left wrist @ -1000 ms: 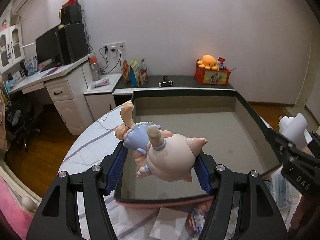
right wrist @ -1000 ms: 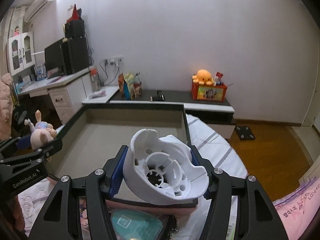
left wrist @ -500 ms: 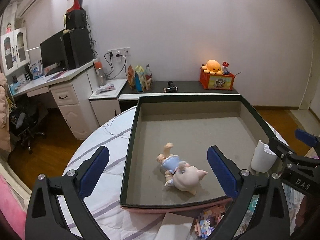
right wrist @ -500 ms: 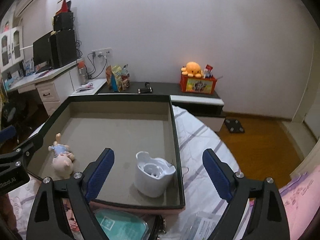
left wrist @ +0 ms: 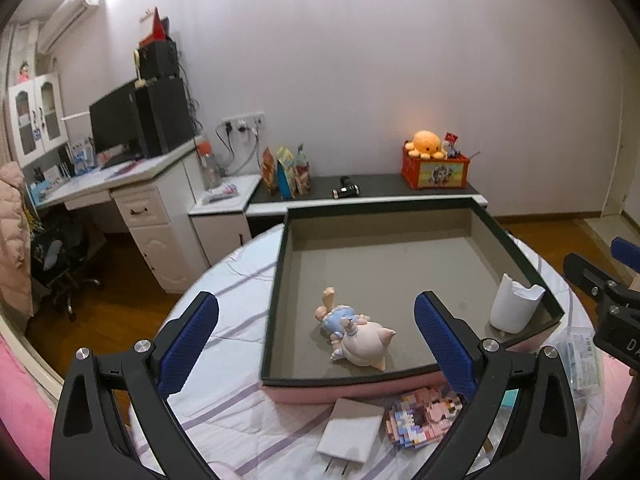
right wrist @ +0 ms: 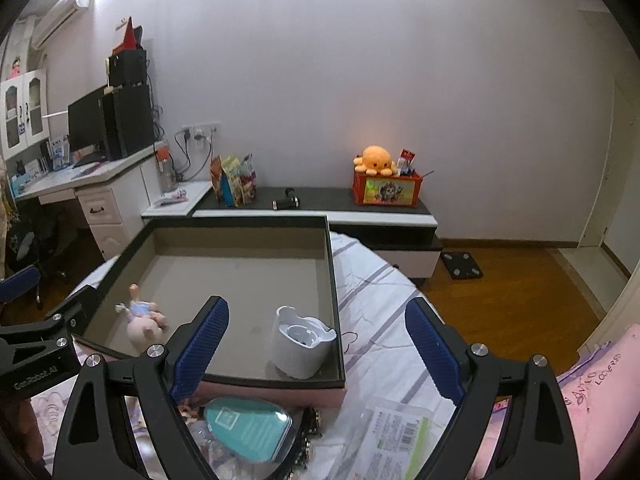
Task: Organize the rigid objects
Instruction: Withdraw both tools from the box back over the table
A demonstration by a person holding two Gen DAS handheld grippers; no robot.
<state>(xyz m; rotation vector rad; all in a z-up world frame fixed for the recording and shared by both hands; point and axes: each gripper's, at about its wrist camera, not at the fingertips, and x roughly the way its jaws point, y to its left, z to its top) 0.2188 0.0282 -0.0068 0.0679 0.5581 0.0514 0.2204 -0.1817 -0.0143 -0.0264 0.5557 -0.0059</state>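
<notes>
A pink pig figurine in a blue top lies on its side near the front of the dark-rimmed box. A white plastic housing stands in the box's front right corner. My left gripper is open and empty, above and in front of the pig. In the right wrist view the white housing and the pig lie in the box. My right gripper is open and empty, above and in front of the housing.
In front of the box on the striped cloth lie a white charger, a pixel-block toy, a teal packaged item and a plastic bag with a green label. A desk and a low cabinet stand behind.
Both grippers opened and let go: the pig and the white housing dropped into the box. Both grippers then drew back and rose a little.
</notes>
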